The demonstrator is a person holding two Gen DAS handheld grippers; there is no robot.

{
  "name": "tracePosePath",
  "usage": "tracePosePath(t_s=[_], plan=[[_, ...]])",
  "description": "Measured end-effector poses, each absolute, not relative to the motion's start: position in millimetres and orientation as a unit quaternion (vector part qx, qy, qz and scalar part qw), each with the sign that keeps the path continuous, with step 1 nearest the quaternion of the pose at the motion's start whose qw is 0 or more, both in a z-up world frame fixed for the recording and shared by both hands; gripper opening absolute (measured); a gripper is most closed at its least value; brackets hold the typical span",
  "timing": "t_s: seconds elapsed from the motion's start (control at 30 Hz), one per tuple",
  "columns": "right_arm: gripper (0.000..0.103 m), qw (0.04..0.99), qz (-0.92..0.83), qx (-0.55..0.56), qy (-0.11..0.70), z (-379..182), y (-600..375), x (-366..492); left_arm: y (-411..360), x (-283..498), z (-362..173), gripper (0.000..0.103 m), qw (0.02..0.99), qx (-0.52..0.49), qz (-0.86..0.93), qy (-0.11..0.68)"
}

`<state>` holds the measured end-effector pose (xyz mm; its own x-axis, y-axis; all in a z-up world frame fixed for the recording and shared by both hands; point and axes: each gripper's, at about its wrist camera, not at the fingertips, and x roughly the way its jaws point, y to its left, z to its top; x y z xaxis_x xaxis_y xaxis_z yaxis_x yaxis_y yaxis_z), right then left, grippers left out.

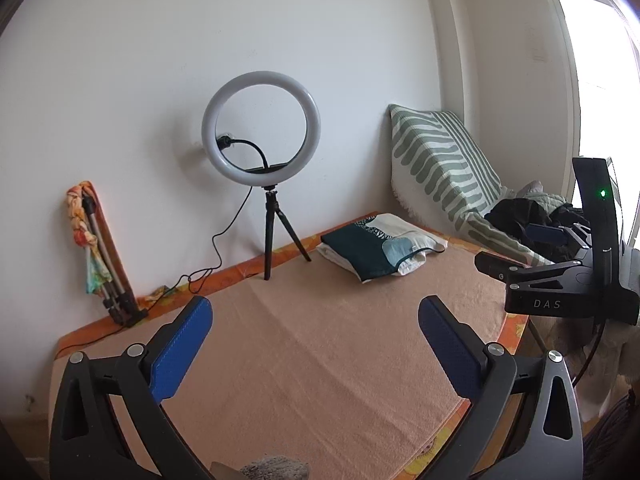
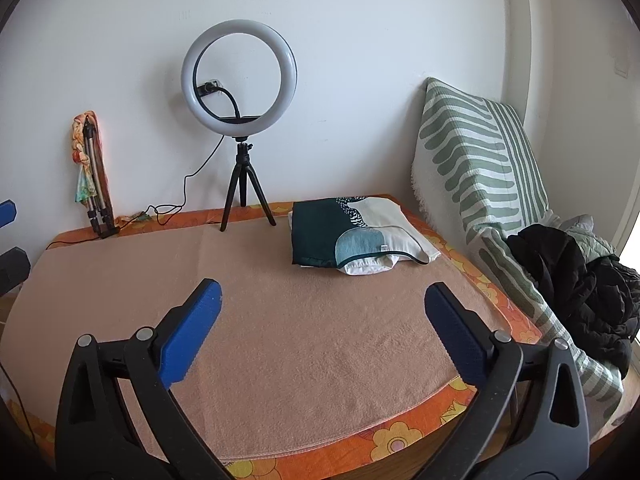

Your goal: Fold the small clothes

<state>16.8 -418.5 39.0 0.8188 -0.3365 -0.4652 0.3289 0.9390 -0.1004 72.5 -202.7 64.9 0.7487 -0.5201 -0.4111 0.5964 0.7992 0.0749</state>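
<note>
Both my left gripper and right gripper hover with fingers spread wide, holding nothing. The folded clothes sit at the far right of the bench, near the ring light. They look soft, light and floppy; I'd pinch a corner or hem. No containers are visible.
</note>
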Motion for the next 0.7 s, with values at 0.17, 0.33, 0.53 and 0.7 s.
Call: tracePosePath(t_s=[0.17, 0.33, 0.53, 0.7], plan=[[0.103, 0.954, -0.175, -0.008, 0.244, 23.0, -404.5, 11.8, -185.8, 63.1, 38.7, 0.103, 0.926, 0.093, -0.297, 0.214], [0.103, 0.952, -0.179, -0.005, 0.248, 9.4, -401.0, 9.4, -174.6, 64.3, 20.9, 0.103, 0.926, 0.069, -0.29, 0.23], [0.103, 0.953, -0.183, -0.007, 0.242, 0.6, -402.7, 10.9, -166.4, 66.6, 9.8, 0.103, 0.928, 0.067, -0.277, 0.24], [0.103, 0.951, -0.187, -0.01, 0.247, -6.0, -405.1, 15.4, -161.4, 67.5, 4.7, 0.103, 0.929, 0.066, -0.27, 0.246]])
